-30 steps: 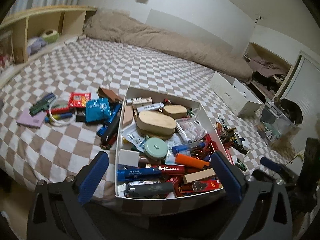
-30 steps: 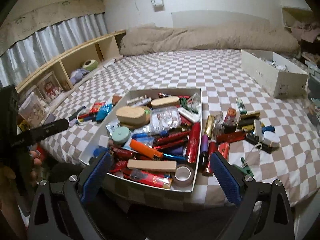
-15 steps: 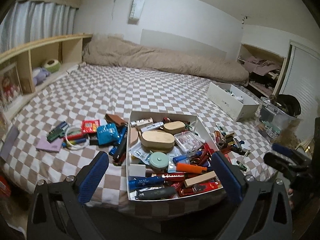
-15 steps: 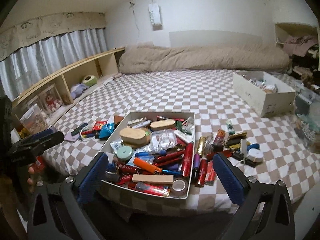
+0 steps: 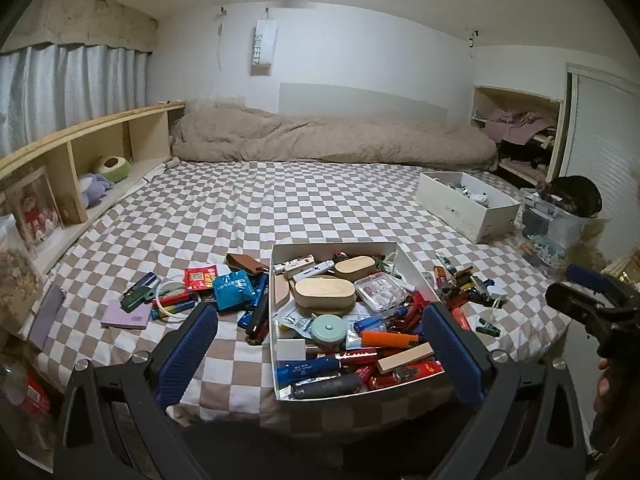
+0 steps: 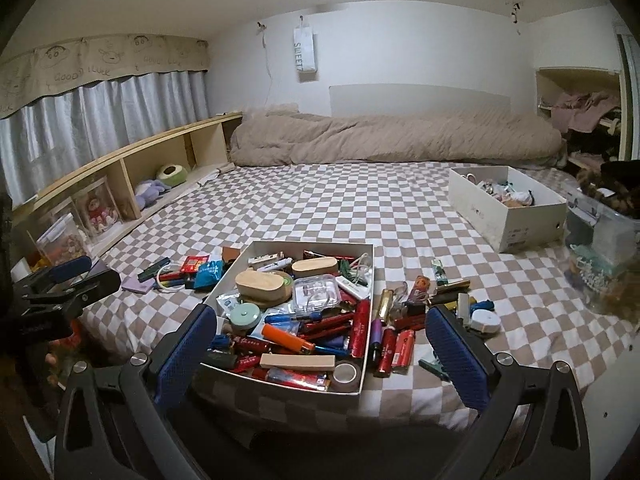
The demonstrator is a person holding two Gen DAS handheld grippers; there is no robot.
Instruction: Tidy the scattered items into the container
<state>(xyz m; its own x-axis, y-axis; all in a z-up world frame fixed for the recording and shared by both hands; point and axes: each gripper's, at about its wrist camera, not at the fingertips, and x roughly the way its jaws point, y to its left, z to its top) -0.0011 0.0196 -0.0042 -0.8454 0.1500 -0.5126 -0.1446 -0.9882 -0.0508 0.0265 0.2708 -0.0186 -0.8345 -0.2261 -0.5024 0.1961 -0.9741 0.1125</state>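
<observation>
One white box (image 5: 408,264) sits near the front edge of the checked bed (image 5: 320,200), packed with small things: two wooden cases (image 5: 325,291), a round mint tin (image 5: 328,329), a clear plastic case (image 5: 378,290), an orange lighter (image 5: 390,338), a wooden block (image 5: 405,358) and red tubes (image 6: 359,328). To the left of the box on the bedcover lie loose items: a blue packet (image 5: 233,291), a red packet (image 5: 200,278), a purple pad (image 5: 126,315) and a brown pouch (image 5: 246,262). To its right lies another scatter, among them red lighters (image 6: 396,350), a gold tube (image 6: 385,304) and a white tape measure (image 6: 485,320). The left gripper (image 5: 318,350) hangs in front of the bed with its blue pads spread wide and nothing between them, clear of the box. The right gripper (image 6: 320,352) hangs likewise; its jaws have just been opening and now stand fully apart, holding nothing. Further back on the right stands a second white box (image 6: 516,220), with a beige duvet (image 6: 392,140) along the far wall and a wooden shelf (image 5: 80,152) on the left
</observation>
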